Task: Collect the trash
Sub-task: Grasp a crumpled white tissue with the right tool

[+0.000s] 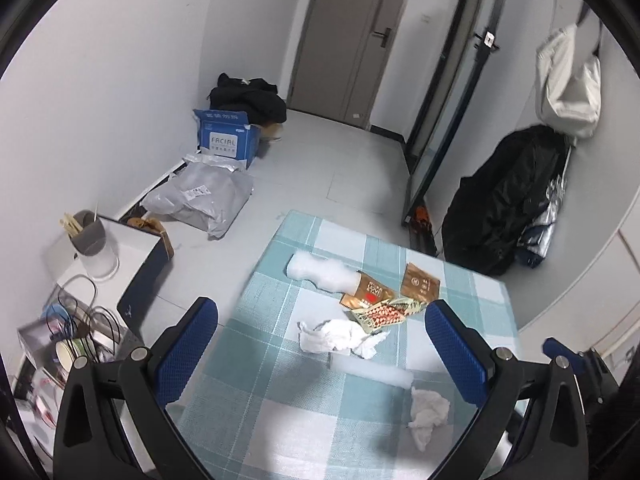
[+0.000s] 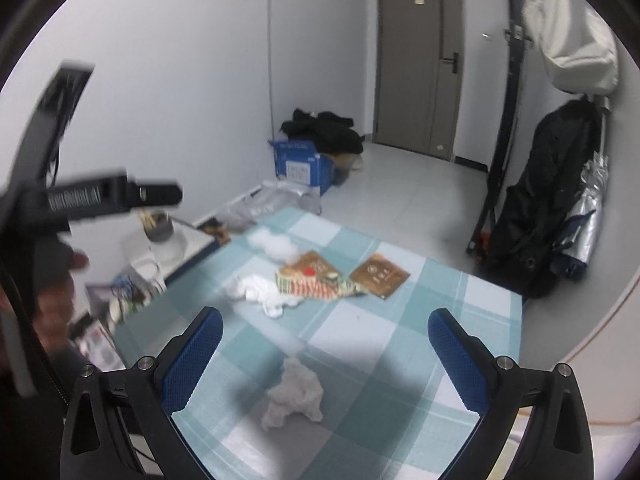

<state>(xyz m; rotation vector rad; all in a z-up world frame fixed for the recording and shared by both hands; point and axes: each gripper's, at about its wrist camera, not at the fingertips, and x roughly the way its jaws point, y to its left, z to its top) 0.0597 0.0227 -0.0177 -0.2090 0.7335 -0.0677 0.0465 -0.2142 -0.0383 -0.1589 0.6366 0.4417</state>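
Trash lies on a table with a teal checked cloth (image 1: pixel 272 412) (image 2: pixel 400 360). A crumpled white tissue (image 1: pixel 428 410) (image 2: pixel 296 396) lies nearest. Another crumpled tissue (image 1: pixel 340 336) (image 2: pixel 260 292) lies mid-table beside a patterned wrapper (image 1: pixel 384 314) (image 2: pixel 316 286). A brown packet (image 1: pixel 420 283) (image 2: pixel 380 274) and white fluffy padding (image 1: pixel 320 270) (image 2: pixel 272 244) lie farther back. My left gripper (image 1: pixel 320 344) is open and empty above the table. My right gripper (image 2: pixel 324 352) is open and empty, with the near tissue between its fingers in view. The left gripper's body (image 2: pixel 80 196) shows blurred at the right wrist view's left.
Left of the table stands a low white cabinet (image 1: pixel 132 248) with a grey cup of sticks (image 1: pixel 86 234) and cluttered items (image 1: pixel 68 340). A blue box (image 1: pixel 226 138), grey plastic bags (image 1: pixel 200 200) and black clothes lie on the floor. A black coat (image 1: pixel 508 196) hangs right.
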